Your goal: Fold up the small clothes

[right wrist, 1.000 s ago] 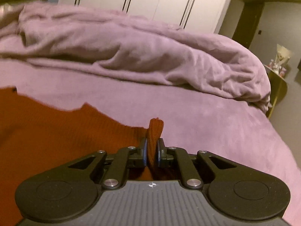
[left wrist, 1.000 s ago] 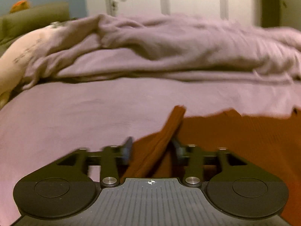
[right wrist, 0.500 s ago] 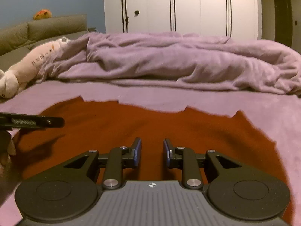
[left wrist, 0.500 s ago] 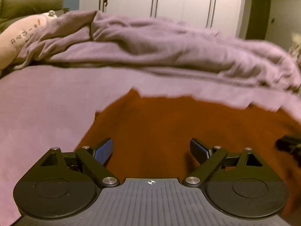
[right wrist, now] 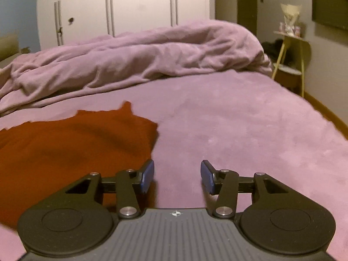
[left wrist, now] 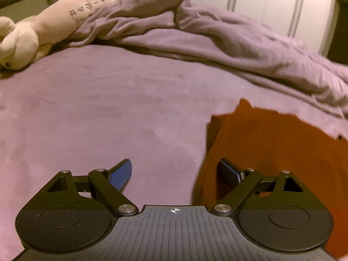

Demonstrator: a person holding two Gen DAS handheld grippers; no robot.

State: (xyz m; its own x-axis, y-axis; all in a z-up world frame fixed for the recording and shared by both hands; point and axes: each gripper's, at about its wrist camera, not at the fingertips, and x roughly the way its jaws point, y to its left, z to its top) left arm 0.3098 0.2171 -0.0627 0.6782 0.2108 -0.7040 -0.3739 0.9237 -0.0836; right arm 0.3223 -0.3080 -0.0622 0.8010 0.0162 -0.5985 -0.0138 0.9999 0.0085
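Note:
A rust-orange garment (left wrist: 271, 152) lies flat on the purple bedsheet (left wrist: 108, 113). In the left wrist view it fills the lower right; my left gripper (left wrist: 177, 171) hovers open over its left edge, nothing between the blue pads. In the right wrist view the same garment (right wrist: 71, 145) spreads across the lower left. My right gripper (right wrist: 177, 175) hangs over its right edge and the bare sheet (right wrist: 239, 119); its jaws are opening and hold nothing.
A crumpled purple duvet (right wrist: 134, 58) is heaped across the far side of the bed. A cream plush toy (left wrist: 43, 28) lies at the far left. White wardrobe doors (right wrist: 130, 6) stand behind, and a small side table (right wrist: 291, 50) is off the bed's right edge.
Both grippers let go of the orange garment's folded edges and opened. The garment now lies flat. The left gripper swung out to its left edge, the right gripper to its right edge.

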